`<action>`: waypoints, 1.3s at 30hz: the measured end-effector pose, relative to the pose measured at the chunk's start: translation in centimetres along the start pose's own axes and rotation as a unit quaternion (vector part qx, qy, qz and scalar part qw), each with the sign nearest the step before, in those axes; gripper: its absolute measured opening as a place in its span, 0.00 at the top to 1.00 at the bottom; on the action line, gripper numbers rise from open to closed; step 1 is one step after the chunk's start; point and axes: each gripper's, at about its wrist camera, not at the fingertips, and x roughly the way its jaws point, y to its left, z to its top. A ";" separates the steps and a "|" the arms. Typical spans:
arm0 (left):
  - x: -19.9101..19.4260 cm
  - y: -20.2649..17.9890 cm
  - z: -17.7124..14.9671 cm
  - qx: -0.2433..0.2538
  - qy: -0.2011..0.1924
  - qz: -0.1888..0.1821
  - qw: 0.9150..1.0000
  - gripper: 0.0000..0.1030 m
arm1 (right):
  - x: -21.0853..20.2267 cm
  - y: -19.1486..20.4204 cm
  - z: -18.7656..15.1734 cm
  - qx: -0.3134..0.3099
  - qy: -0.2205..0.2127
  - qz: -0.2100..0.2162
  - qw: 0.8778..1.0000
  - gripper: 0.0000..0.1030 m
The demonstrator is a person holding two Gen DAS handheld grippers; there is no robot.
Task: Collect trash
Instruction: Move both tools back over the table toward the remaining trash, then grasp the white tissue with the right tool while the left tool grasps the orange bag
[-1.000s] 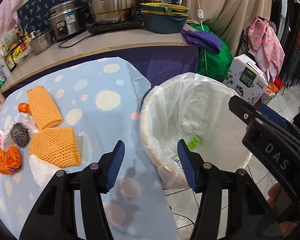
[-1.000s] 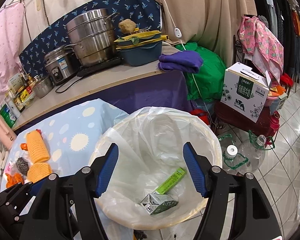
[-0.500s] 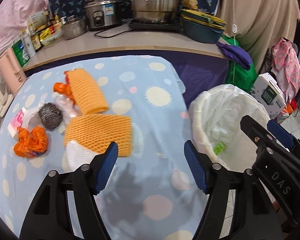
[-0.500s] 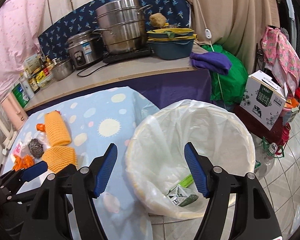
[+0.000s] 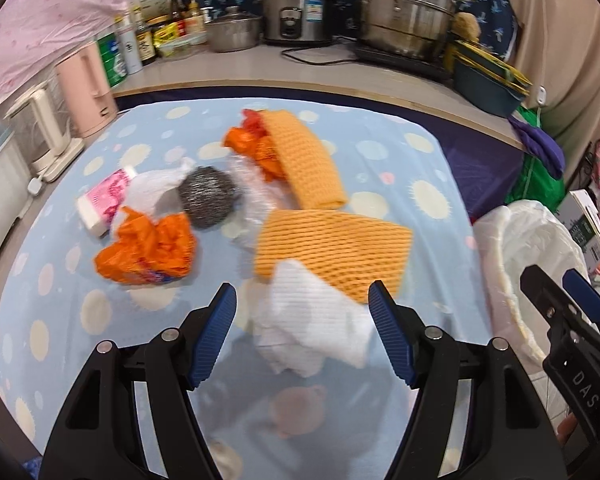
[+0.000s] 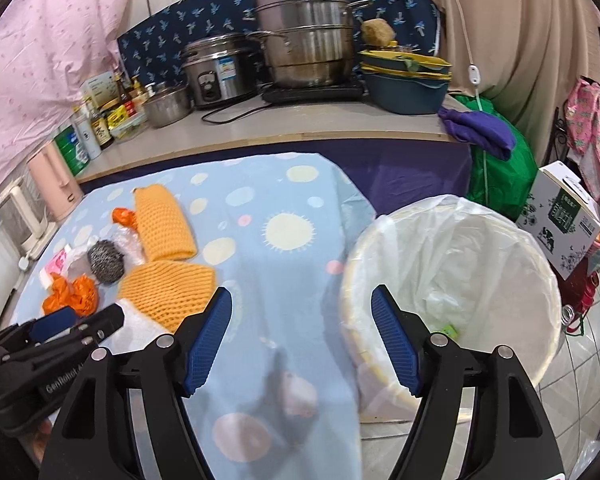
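Both grippers empty, jaws apart, over the blue spotted cloth (image 5: 400,160).

Left gripper (image 5: 302,334) hangs above the white foam net (image 5: 308,320); orange nets beyond it. Right gripper (image 6: 300,338), jaws widening, is beside the lined bin (image 6: 480,256).

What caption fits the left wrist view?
Open left gripper poised above crumpled white paper and orange foam netting on a dotted tablecloth.

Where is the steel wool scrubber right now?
In the left wrist view, the steel wool scrubber lies on the blue spotted tablecloth, left of centre, between the white crumpled plastic and the orange bag.
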 end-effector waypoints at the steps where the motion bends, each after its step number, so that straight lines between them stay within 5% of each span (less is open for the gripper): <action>1: 0.0 0.7 -0.1 -0.004 0.001 0.004 1.000 0.37 | 0.3 0.6 -0.2 -0.005 0.005 0.004 1.000 0.32; 13: 1.2 9.4 -1.5 -0.067 0.018 0.065 0.995 0.28 | 3.3 8.2 -3.4 -0.069 0.055 0.058 0.994 0.32; 30: 3.0 14.7 -2.8 -0.115 0.041 0.088 0.989 0.27 | 6.5 13.6 -3.8 -0.108 0.075 0.079 0.988 0.33; 39: 3.7 15.7 -3.3 -0.125 0.049 0.091 0.987 0.25 | 6.7 13.8 -4.1 -0.113 0.083 0.084 0.987 0.73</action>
